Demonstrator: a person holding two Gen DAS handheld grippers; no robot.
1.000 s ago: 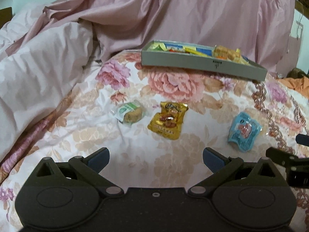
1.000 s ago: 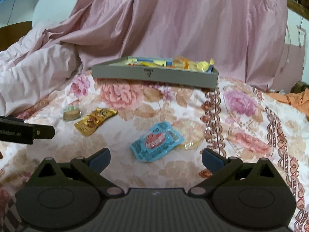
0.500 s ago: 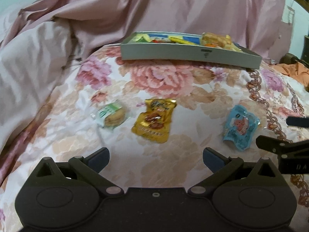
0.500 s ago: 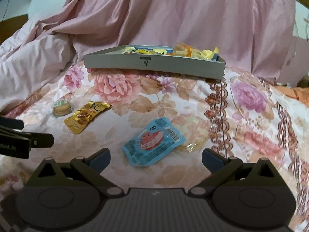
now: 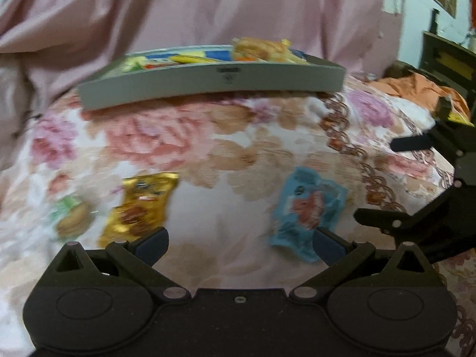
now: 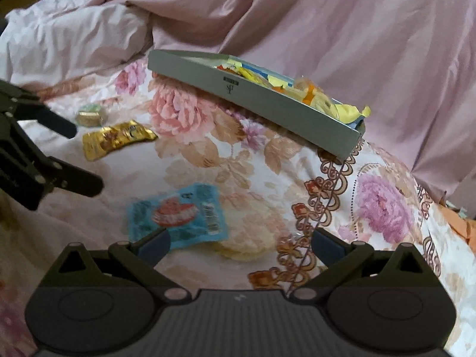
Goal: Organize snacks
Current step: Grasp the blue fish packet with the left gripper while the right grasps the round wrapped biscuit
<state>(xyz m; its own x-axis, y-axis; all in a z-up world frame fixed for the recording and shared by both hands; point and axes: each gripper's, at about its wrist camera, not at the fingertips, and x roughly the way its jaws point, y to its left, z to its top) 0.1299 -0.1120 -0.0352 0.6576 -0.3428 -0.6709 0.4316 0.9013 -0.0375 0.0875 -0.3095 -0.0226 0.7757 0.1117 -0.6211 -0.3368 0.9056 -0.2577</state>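
Three snack packets lie on the floral bedspread: a blue packet (image 5: 309, 211) (image 6: 177, 217), a gold packet (image 5: 139, 205) (image 6: 117, 138) and a small green-topped biscuit pack (image 5: 71, 215) (image 6: 89, 116). Behind them a grey tray (image 5: 208, 84) (image 6: 267, 110) holds several snacks. My left gripper (image 5: 239, 242) is open, low over the spread between the gold and blue packets. My right gripper (image 6: 239, 245) is open, its left finger just over the blue packet's near edge. Each gripper shows at the other view's side edge. A clear wrapped round biscuit (image 6: 250, 238) lies beside the blue packet.
Pink crumpled bedding (image 6: 74, 38) rises at the left and a pink cloth (image 5: 208, 9) hangs behind the tray. An orange cloth (image 5: 416, 89) lies at the far right near dark furniture (image 5: 446, 56).
Both grippers have moved forward and lower toward the packets. The left view has swung right and is blurred; the right view has tilted, with the blue packet now at its left finger.
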